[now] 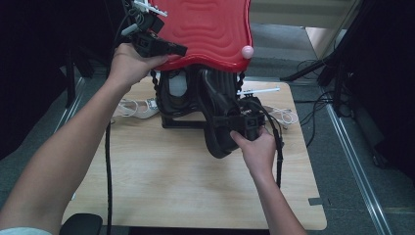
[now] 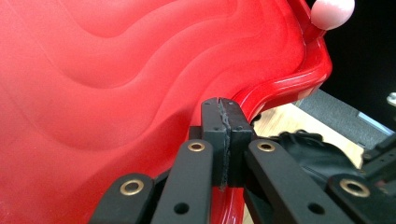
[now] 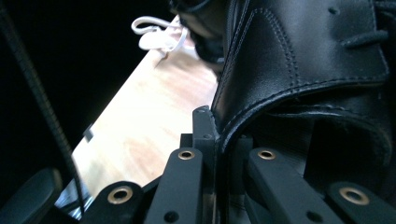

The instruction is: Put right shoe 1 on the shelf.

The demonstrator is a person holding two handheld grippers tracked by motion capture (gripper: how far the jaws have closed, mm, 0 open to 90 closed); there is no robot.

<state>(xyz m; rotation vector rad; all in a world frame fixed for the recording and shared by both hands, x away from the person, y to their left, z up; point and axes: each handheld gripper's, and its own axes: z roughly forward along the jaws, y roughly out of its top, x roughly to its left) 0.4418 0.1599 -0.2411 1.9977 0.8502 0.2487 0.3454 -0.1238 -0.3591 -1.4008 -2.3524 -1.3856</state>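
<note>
Bare wooden table [image 1: 171, 186] lies open toward its near edge. Left gripper [image 1: 178, 49] is clamped on the rim of the raised red tray [image 1: 205, 29]; right gripper [image 1: 234, 128] pinches the black shoe's [image 1: 215, 112] collar, mid-table.

tray [image 1: 205, 29] above shoe [image 1: 220, 122], on table [image 1: 171, 186]

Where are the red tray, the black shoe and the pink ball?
Red tray [image 2: 116, 84]: left gripper view, on its wavy surface.
Black shoe [image 3: 299, 60]: right gripper view, on its stitched leather side.
Pink ball [image 1: 247, 51]: high view, on its middle, at the tray's edge.
</note>
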